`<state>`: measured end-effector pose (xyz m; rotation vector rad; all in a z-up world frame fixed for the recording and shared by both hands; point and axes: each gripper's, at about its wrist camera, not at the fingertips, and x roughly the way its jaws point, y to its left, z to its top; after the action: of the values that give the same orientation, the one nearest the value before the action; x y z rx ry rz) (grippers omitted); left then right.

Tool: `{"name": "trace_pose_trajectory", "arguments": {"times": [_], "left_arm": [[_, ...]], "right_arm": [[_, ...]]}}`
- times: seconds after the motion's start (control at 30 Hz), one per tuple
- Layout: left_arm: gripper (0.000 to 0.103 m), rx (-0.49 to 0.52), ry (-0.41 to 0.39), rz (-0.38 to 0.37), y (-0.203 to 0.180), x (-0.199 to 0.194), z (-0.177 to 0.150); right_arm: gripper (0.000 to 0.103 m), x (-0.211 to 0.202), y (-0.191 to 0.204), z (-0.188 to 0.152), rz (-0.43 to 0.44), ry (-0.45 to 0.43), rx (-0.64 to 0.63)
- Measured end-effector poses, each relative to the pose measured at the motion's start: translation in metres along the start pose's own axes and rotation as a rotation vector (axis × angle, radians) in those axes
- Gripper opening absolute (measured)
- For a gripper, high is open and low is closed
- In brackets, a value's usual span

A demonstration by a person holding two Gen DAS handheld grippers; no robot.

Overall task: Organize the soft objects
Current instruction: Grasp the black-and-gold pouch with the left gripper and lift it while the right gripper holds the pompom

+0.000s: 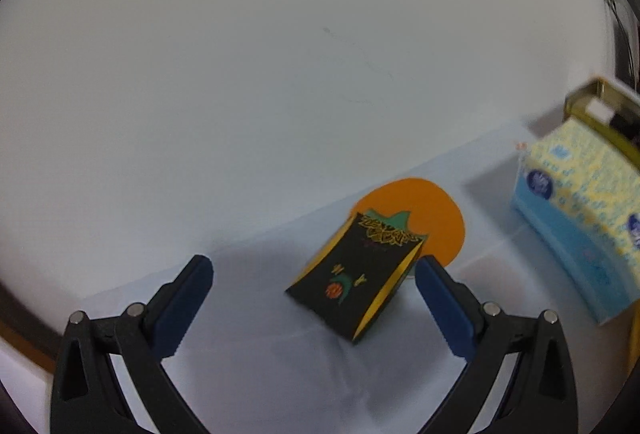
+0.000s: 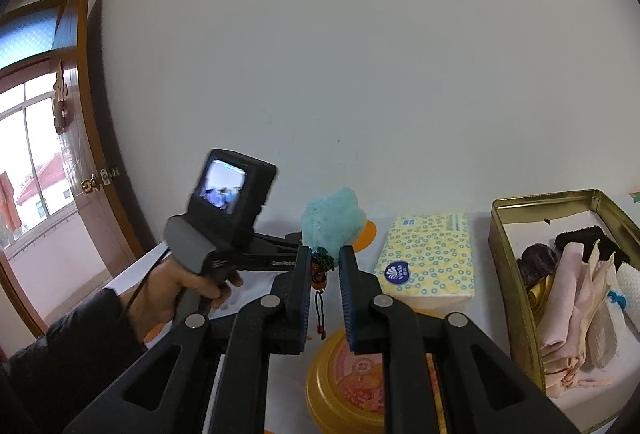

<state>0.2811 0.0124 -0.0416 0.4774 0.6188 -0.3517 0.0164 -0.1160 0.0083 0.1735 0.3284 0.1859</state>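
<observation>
The right hand-held gripper (image 2: 324, 282) has its jaws drawn narrow on the cord (image 2: 320, 272) of a teal plush (image 2: 332, 220), which hangs above the worktop (image 2: 280, 386) over a round gold tin (image 2: 340, 394). The left hand-held gripper (image 1: 314, 294) gapes wide and empty around a small black pouch (image 1: 356, 282) lying on an orange mat (image 1: 416, 210). Farther back sits a tissue pack (image 2: 430, 258), and at the right edge an open gold box (image 2: 516, 274) holds folded cloths (image 2: 568, 298).

A black printed card box (image 1: 357, 284) is seen between the fingers, tilted on an orange mat (image 1: 432, 210). A round gold tin (image 2: 340, 386) is seen below the fingers. A window (image 2: 28, 170) is seen far left.
</observation>
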Motion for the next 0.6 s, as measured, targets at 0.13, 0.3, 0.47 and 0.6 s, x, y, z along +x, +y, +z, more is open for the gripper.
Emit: {"name": "trace_pose_trajectory", "arguments": {"times": [0.13, 0.3, 0.47, 0.6], "left_arm": [[0.083, 0.096, 0.076, -0.021, -0.015, 0.021, 0.005], [0.037, 0.115, 0.086, -0.082, -0.018, 0.022, 0.006], [0.003, 0.132, 0.018, -0.047, -0.025, 0.003, 0.005], [0.002, -0.085, -0.089, -0.132, 0.008, -0.031, -0.004]], "right_arm": [[0.015, 0.009, -0.005, -0.003, -0.001, 0.013, 0.009], [0.015, 0.012, -0.007, -0.005, -0.003, 0.018, 0.009], [0.015, 0.01, -0.006, -0.006, -0.006, 0.004, 0.004], [0.015, 0.008, -0.004, -0.005, -0.018, -0.015, -0.005]]}}
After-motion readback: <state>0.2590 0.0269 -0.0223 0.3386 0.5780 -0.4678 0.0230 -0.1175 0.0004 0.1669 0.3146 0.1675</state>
